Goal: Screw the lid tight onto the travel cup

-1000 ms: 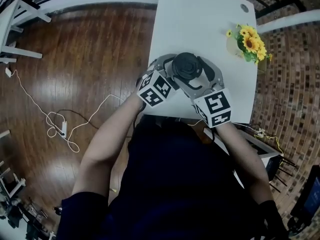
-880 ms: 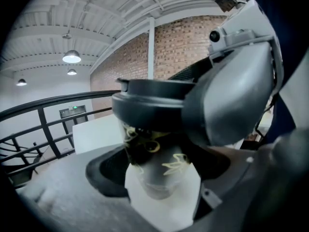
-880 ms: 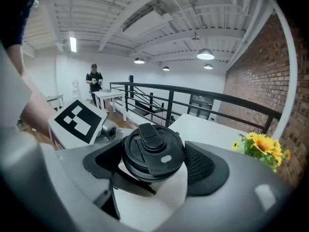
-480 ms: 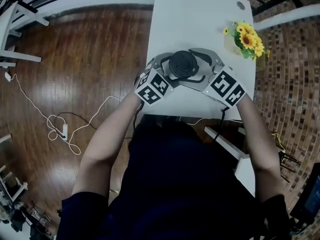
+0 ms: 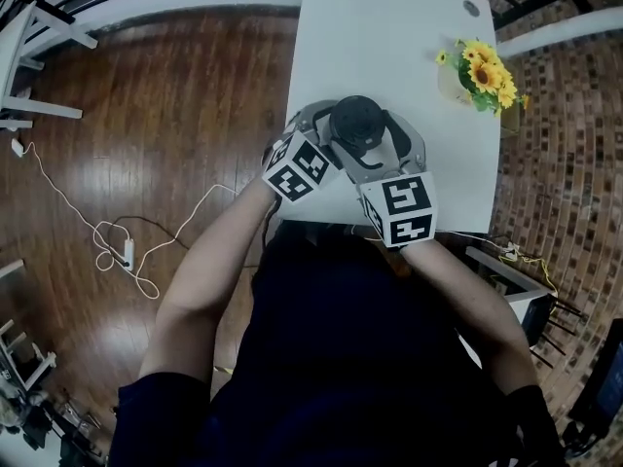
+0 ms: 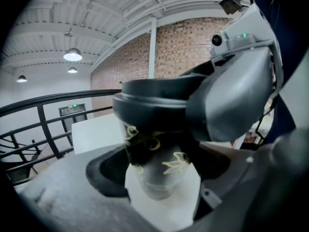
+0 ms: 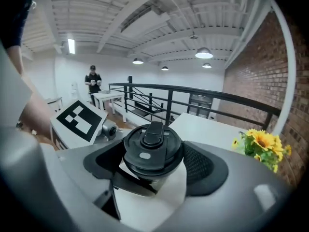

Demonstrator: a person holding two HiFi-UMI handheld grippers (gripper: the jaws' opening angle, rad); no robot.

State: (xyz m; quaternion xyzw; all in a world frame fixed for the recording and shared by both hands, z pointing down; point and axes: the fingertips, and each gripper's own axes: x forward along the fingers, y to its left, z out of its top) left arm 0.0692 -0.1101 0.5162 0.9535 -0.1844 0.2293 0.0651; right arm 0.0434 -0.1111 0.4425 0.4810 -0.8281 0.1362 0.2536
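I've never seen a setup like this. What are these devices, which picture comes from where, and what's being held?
A person holds a two-jaw gripper in each hand; the marked cubes are part of them. The head view looks down from the person's head; each gripper view looks along one gripper's jaws. On the table stand a travel cup and yellow flowers. The left gripper clamps the cup's body. The right gripper, jaws just closing, has the lid between them, pads apparently touching it.

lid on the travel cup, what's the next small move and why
Probably turn the right gripper clockwise: its jaws have just been closing and now press the lid rim, while the left gripper clamps the travel cup.
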